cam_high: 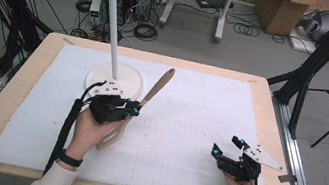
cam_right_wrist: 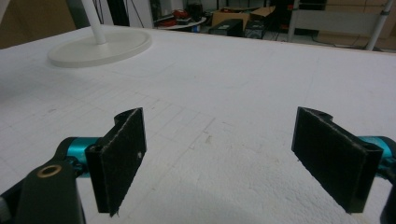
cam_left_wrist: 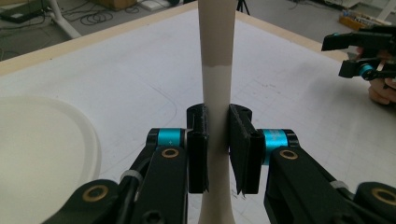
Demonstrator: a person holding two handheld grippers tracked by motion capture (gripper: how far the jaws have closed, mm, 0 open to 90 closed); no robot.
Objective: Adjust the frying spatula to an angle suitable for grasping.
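The left gripper [cam_high: 135, 109], left of centre in the high view, has its fingers [cam_left_wrist: 198, 149] pinching the handle of a wooden spatula [cam_high: 152, 95], whose handle end points toward the upper middle of the frame while its pale slotted blade hangs down beside the person's left hand [cam_high: 90, 131]. In the left gripper view the spatula [cam_left_wrist: 215, 70] runs straight up the middle of the frame, clamped between the two black pads at a narrow part of the handle. Just behind it in the high view stands a white stand [cam_high: 113, 23] on a round base [cam_high: 130, 74], its hooks at the top edge of the frame. The right gripper [cam_high: 226, 151] rests low at the lower right, its fingers [cam_right_wrist: 119, 154] spread wide over the white mat [cam_high: 197, 128] with nothing between them. The likeliest trouble, as I judge it, is the spatula turning in the grip: the hold is on a slim, smooth stretch and the blade end is heavier, so a quick swing could let it pivot or slide out. A second risk is knocking the pole, since the handle passes close to it; a careless lift toward the hooks could tip or shove the stand across the worktop [cam_high: 14, 98].
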